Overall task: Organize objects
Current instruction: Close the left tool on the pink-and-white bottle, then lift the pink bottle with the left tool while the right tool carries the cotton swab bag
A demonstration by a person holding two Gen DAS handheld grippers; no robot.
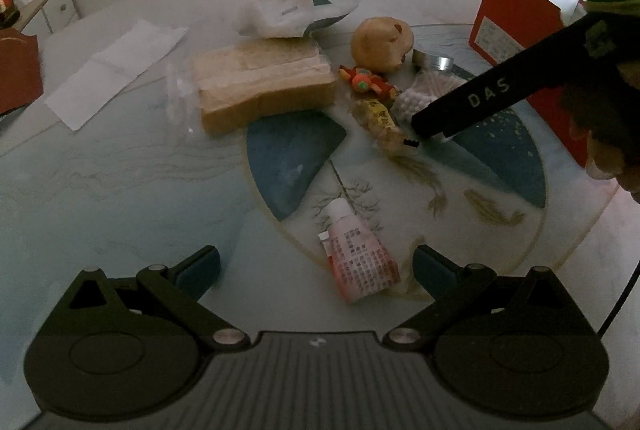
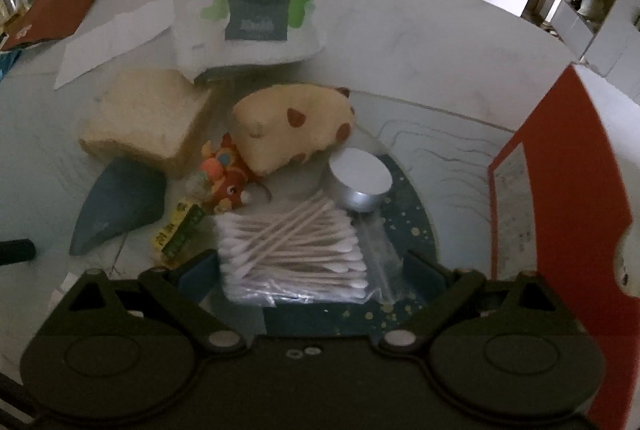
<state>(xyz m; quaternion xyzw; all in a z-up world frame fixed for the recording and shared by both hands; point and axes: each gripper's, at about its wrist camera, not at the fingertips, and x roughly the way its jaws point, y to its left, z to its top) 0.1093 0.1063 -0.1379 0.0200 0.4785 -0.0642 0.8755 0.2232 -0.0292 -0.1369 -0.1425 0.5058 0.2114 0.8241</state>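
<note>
right gripper [image 2: 310, 270] fingers spread, straddling the cotton swab pack [image 2: 294, 250] for a grab | left gripper [image 1: 316, 268] fingers spread, hovering around the pink tube [image 1: 360, 262] on the surface [image 1: 120, 190]

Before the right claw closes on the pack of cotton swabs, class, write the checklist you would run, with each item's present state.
1. Right claw open: ok.
2. Pack of cotton swabs between its fingers: ok, both fingers flank it.
3. Silver tin outside the grip: ok, it sits behind the pack.
4. Yellow snack packet outside the grip: cannot tell, it lies close to the left finger.
5. Left claw out of the way: ok, open over the pink tube.
6. Red box free to take the pack: cannot tell.
</note>
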